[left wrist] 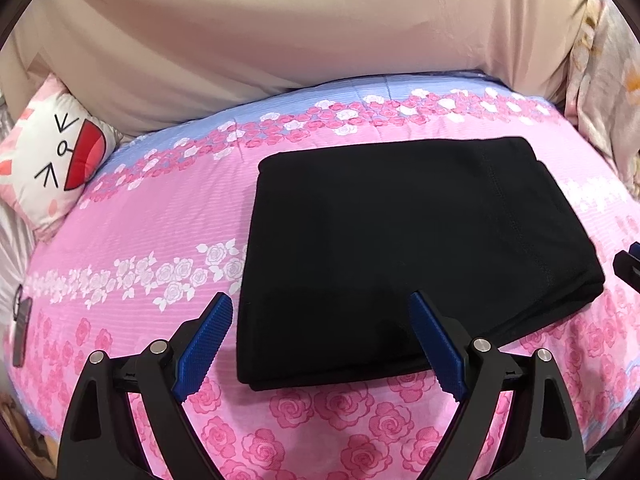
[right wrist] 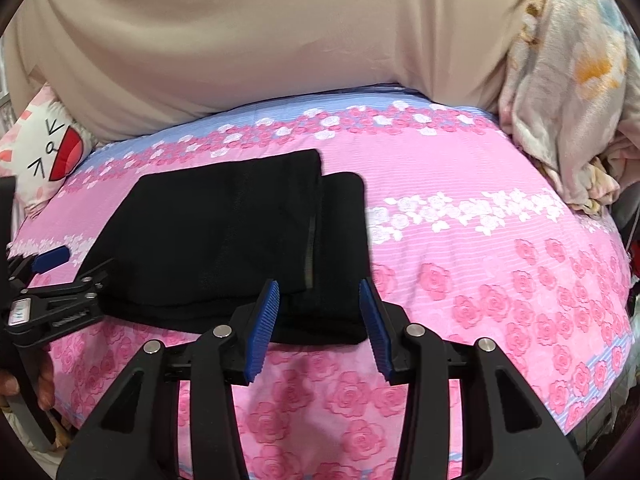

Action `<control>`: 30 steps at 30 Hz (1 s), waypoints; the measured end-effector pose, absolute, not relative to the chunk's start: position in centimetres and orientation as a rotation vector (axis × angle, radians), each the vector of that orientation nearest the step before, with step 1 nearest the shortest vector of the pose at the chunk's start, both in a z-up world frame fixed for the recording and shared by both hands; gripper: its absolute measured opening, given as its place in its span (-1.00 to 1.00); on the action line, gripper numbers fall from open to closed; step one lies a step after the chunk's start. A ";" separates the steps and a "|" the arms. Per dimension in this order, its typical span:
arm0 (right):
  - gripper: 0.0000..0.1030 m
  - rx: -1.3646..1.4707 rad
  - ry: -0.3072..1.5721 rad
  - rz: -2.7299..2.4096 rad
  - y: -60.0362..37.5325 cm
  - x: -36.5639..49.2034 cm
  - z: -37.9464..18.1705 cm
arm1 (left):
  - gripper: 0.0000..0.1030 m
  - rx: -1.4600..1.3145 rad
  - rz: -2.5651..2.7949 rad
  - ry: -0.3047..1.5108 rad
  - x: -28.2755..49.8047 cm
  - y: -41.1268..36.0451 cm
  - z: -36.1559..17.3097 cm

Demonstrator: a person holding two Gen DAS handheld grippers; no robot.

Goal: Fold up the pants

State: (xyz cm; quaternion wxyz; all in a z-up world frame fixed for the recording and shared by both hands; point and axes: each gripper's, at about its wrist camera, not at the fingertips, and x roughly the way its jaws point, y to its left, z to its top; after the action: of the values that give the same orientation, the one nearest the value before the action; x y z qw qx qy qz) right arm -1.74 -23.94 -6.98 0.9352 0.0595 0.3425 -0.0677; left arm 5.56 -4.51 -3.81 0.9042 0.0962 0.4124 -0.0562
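The black pants [left wrist: 400,248] lie folded into a compact rectangle on the pink rose-print bedcover [left wrist: 160,240]. In the right wrist view the pants [right wrist: 224,236] show stacked layers, with a lower layer sticking out on the right. My left gripper [left wrist: 322,304] is open and empty, its blue pads at the near left edge of the pants. My right gripper [right wrist: 320,292] is open and empty at the near right corner of the pants. The left gripper also shows at the left of the right wrist view [right wrist: 52,280].
A beige blanket [left wrist: 300,32] lies across the far side of the bed. A cartoon-face pillow [left wrist: 52,152] sits at the far left. A floral blanket [right wrist: 572,92] is heaped at the far right. A dark strap-like object [left wrist: 22,332] lies at the bed's left edge.
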 end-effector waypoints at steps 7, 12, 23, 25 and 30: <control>0.34 0.339 0.745 -0.022 -28.5 -1.3 -8.5 | 0.69 0.027 -0.189 0.956 7.0 -0.5 -4.3; 0.72 0.485 0.811 0.106 -30.3 1.7 -9.9 | 0.69 -0.172 -0.249 1.039 9.3 2.8 -4.8; 0.91 0.678 0.906 0.226 -29.5 4.8 -13.3 | 0.76 -0.405 -0.434 1.246 13.9 2.1 -8.2; 0.91 0.659 0.910 0.221 -29.1 5.3 -13.2 | 0.76 -0.356 -0.436 1.245 14.2 1.0 -8.1; 0.91 0.604 0.884 0.224 -27.8 7.0 -12.9 | 0.73 -0.329 -0.438 1.236 14.9 -0.4 -8.0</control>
State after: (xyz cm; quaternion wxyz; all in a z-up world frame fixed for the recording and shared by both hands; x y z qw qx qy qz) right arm 6.99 -27.84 -12.95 0.8543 0.2870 0.4202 0.1064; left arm 14.88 -0.44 -7.99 0.7800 -0.1521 0.5721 -0.2026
